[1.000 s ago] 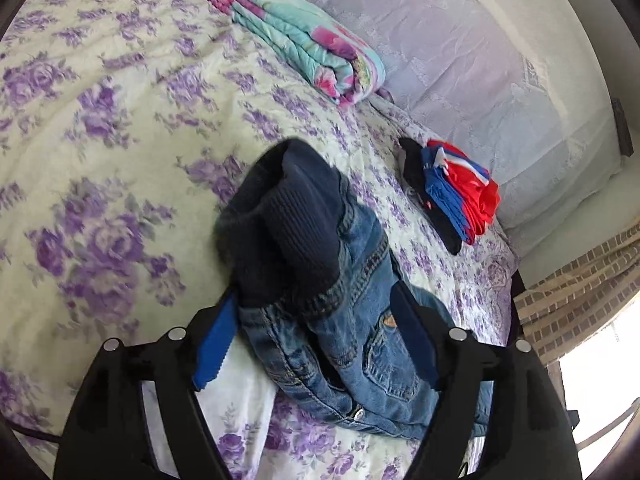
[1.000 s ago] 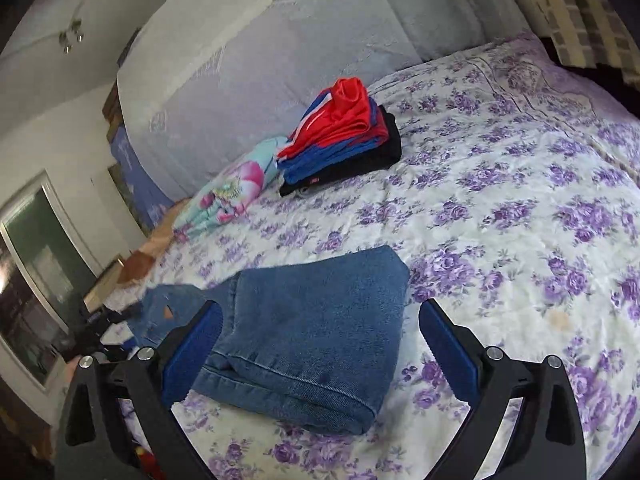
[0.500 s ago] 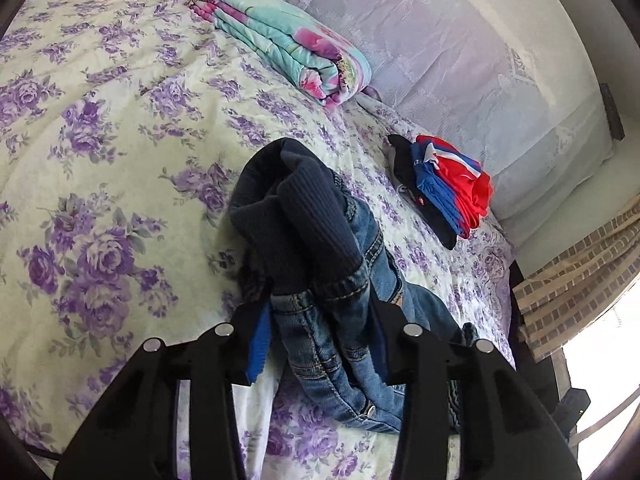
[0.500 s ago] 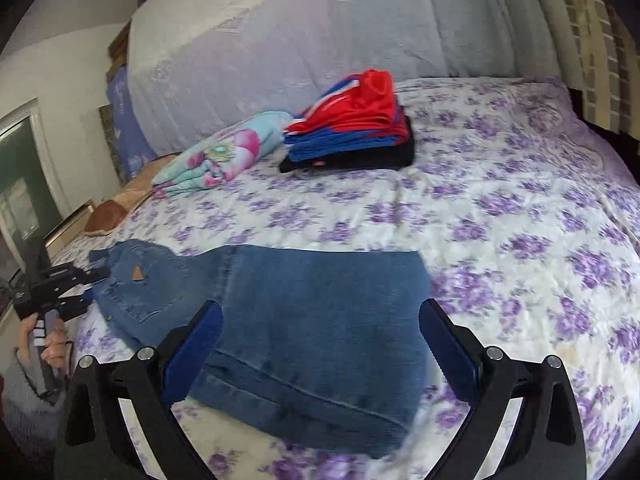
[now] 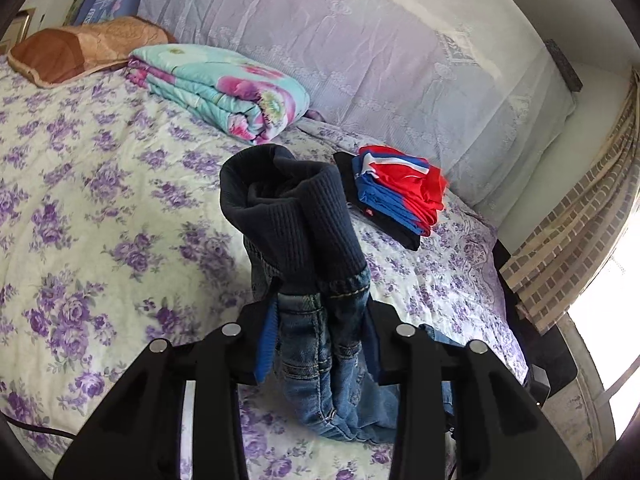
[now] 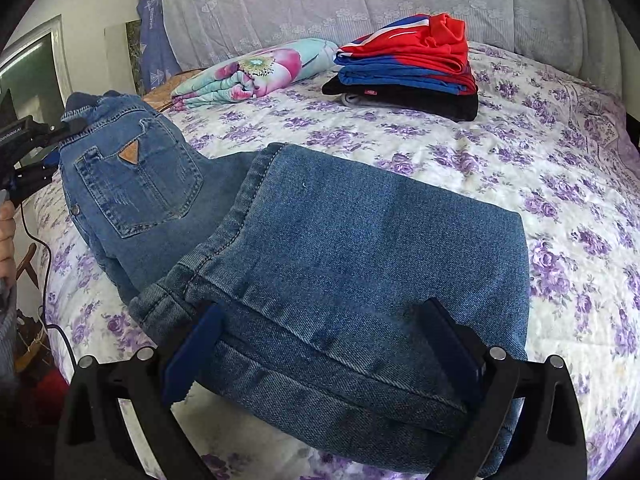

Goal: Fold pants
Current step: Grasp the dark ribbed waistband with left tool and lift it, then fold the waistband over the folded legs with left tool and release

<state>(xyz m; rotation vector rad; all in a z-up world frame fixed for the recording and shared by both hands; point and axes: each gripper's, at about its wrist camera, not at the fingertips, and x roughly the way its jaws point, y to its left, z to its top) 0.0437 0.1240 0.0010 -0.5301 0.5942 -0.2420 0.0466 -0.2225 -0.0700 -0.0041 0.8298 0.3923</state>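
Observation:
Blue jeans (image 6: 360,240) lie across the flowered bed sheet (image 6: 560,184), legs folded double and back pocket up. My left gripper (image 5: 320,320) is closing, and its pads press on the bunched waist with the dark ribbed band (image 5: 304,232), which it holds up off the bed. The left gripper (image 6: 36,136) also shows at the far left of the right wrist view, gripping the raised waist. My right gripper (image 6: 320,316) is open and low over the leg hems, one finger on each side of the doubled legs, not pressing them.
A stack of folded red, blue and black clothes (image 6: 408,68) and a folded floral blanket (image 5: 224,88) lie near the lace-covered headboard (image 5: 380,60). A brown pillow (image 5: 80,48) is at the back left. A curtain (image 5: 580,240) hangs beyond the bed's right edge. A person's hand (image 6: 6,232) shows at the left.
The left gripper went from wide open to closed on the jeans' waist and lifted it. The right gripper moved in low over the leg hems, staying open.

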